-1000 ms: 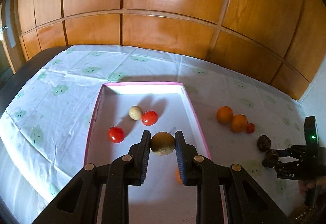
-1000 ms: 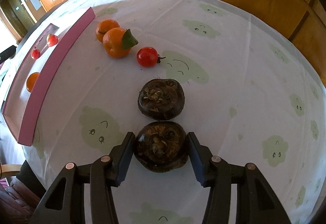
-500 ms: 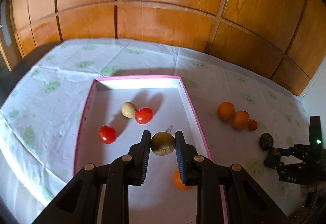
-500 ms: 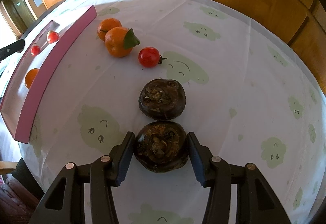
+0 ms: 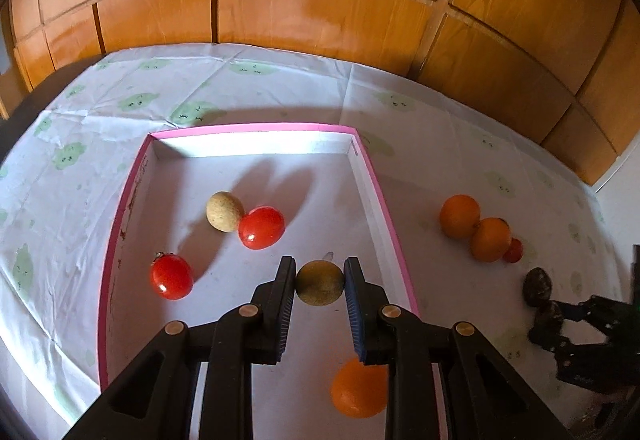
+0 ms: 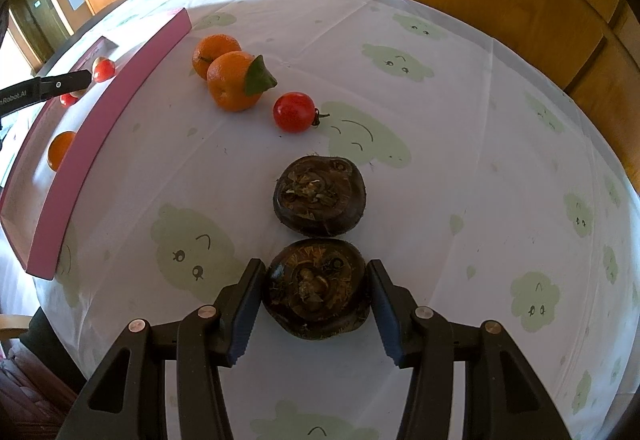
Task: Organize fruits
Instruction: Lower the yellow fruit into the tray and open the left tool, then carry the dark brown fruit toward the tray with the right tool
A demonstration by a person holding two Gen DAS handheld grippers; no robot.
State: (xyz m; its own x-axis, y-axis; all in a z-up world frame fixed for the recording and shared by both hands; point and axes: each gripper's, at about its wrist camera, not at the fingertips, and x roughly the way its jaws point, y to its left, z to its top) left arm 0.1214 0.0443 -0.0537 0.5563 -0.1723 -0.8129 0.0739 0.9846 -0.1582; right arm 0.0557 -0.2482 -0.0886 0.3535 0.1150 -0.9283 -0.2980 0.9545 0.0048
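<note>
2 grippers (image 5: 320, 282) (image 6: 316, 290), each clamping round fruit (image 5: 320, 283) (image 6: 317, 294)

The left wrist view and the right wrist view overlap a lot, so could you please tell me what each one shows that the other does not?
Only the left wrist view shows the tray's whole white floor and the left claw shut on a tan round fruit.

Only the right wrist view shows close up the right claw around a dark brown fruit, and the leaf on one orange.

Both show the pink-rimmed tray, tomatoes and an orange inside it, and two oranges, a tomato and two dark fruits on the tablecloth.
</note>
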